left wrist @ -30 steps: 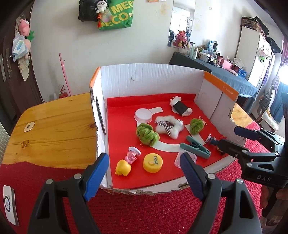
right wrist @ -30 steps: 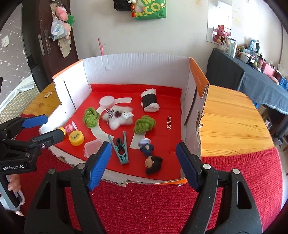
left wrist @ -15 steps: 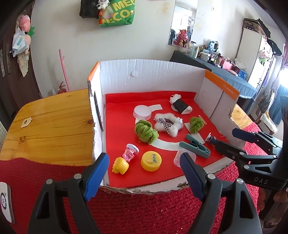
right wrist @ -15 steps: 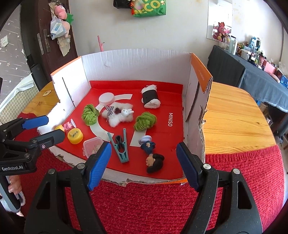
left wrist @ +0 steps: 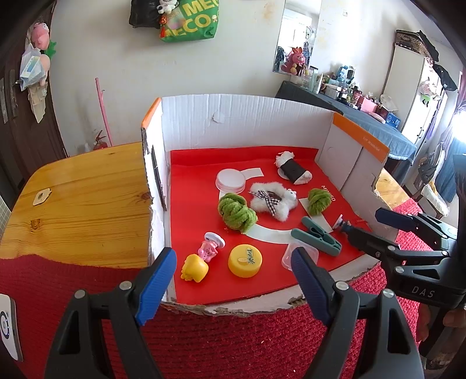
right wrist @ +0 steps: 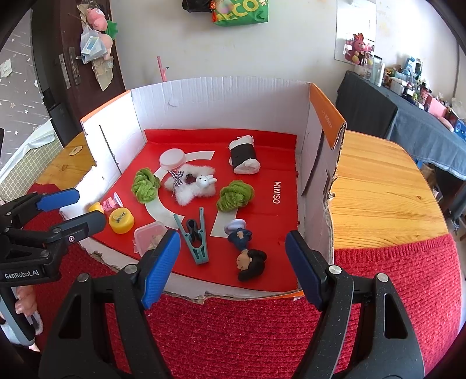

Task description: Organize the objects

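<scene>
A cut-down cardboard box (right wrist: 221,99) with white walls and a red floor stands on the desk (right wrist: 378,186), its near side open, and the things to organize lie scattered across that floor. At the far right is a black-and-white plush roll (right wrist: 244,157); at the far left a round white lid (right wrist: 172,159). Just near of the lid lies a white fluffy scrunchie (right wrist: 190,185) with a checked bow and a small rabbit head, flanked by a green yarn knot on the left (right wrist: 144,185) and another green yarn knot on the right (right wrist: 235,194). A teal clothespin (right wrist: 195,240) lies near the middle of the open edge. To its right a small blue figure (right wrist: 239,233) lies just far of a dark-haired doll head (right wrist: 251,263). To its left sits a small clear container (right wrist: 148,237), then a yellow round cap (right wrist: 121,218), a pink figure (right wrist: 110,201) and a yellow toy (right wrist: 95,207) by the left wall.

The right hand-held gripper (right wrist: 230,271) hovers over the near edge of the box, its blue-padded fingers spread wide with nothing between them. The left hand-held gripper (left wrist: 233,280) hangs over the near left corner, likewise wide apart and empty; from its view the yellow toy and yellow cap lie just beyond its pads. Each gripper shows at the edge of the other's view.

A red knitted cloth (right wrist: 262,335) covers the near part of the wooden desk. On the wall behind hangs a green bag (right wrist: 240,11).
</scene>
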`<move>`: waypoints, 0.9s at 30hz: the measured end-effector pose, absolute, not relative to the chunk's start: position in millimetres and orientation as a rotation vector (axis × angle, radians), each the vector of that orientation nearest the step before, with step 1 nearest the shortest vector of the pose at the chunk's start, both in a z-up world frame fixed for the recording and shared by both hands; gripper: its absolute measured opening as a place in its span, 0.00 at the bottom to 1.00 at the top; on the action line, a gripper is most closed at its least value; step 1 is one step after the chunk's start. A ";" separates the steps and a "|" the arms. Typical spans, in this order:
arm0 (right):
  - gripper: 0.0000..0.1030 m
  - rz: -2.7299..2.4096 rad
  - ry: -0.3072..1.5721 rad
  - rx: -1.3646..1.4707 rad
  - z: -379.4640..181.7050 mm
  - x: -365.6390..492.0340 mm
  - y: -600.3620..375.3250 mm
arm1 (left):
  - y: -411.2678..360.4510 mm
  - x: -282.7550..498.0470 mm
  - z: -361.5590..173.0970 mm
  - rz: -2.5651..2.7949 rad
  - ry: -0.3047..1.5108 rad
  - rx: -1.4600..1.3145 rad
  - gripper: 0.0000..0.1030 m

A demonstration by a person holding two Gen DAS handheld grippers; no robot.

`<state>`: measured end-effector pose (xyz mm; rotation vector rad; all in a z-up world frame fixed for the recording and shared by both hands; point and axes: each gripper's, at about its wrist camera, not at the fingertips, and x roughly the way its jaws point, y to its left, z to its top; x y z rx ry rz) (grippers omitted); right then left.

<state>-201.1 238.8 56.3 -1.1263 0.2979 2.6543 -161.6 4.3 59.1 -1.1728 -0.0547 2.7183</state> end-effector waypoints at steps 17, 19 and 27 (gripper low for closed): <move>0.72 2.647 0.310 -1.133 55.3 -200.9 239.6 | 3.7 -161.4 58.4 2.710 -0.058 -1.177 0.80; 0.72 2.644 0.305 -1.135 54.8 -201.2 239.8 | 3.5 -161.3 58.0 2.710 -0.059 -1.179 0.80; 0.72 2.643 0.306 -1.135 54.7 -201.4 239.8 | 3.7 -160.8 57.8 2.707 -0.060 -1.181 0.80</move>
